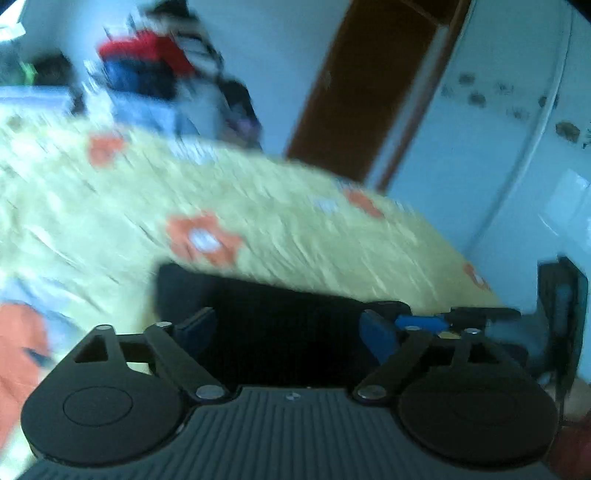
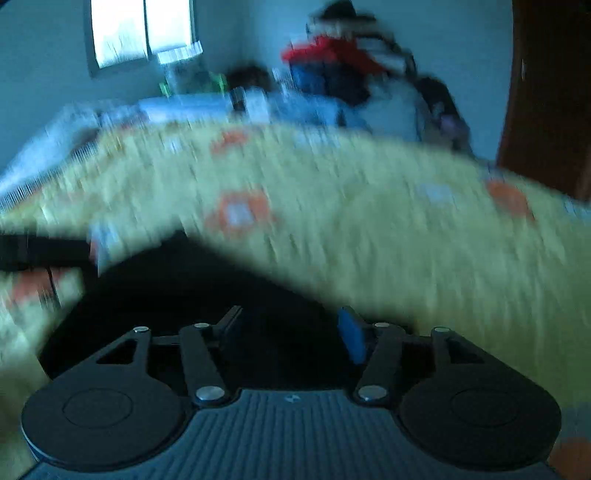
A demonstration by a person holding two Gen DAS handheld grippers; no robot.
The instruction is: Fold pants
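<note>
While both claws hover over the dark pants, neither has cloth pinched between its pads. The left claw [image 1: 284, 328] has its jaws spread wide, its blue pads [image 1: 378, 338] standing well apart over the black fabric, which suggests a release or a reach for a fresh hold, not a carry. The right claw [image 2: 291, 332] is parted less widely, one blue pad [image 2: 352, 338] clear to see on its right side; the pants [image 2: 177, 288] lie beneath and ahead of it, and I see no fold of them caught between the pads, though blur keeps me from being sure about light contact.

Taking the pants as the landmark: they lie flat on the bed [image 1: 258, 206], a dark block just ahead of each claw, with what looks like a straight folded edge on the far side in the left view, so I judge a fold is already laid. A narrow dark strip [image 2: 40, 251] runs off to the left of the pants in the right view; whether it is a leg or a waistband I cannot tell. Beyond the pants spreads the yellow-green bedspread with orange flowers [image 1: 203, 238]. Farther behind stands a heap of red and blue clothes [image 2: 332, 62], with a window [image 2: 140, 29] to its left and a brown door [image 1: 369, 81] to its right.
</note>
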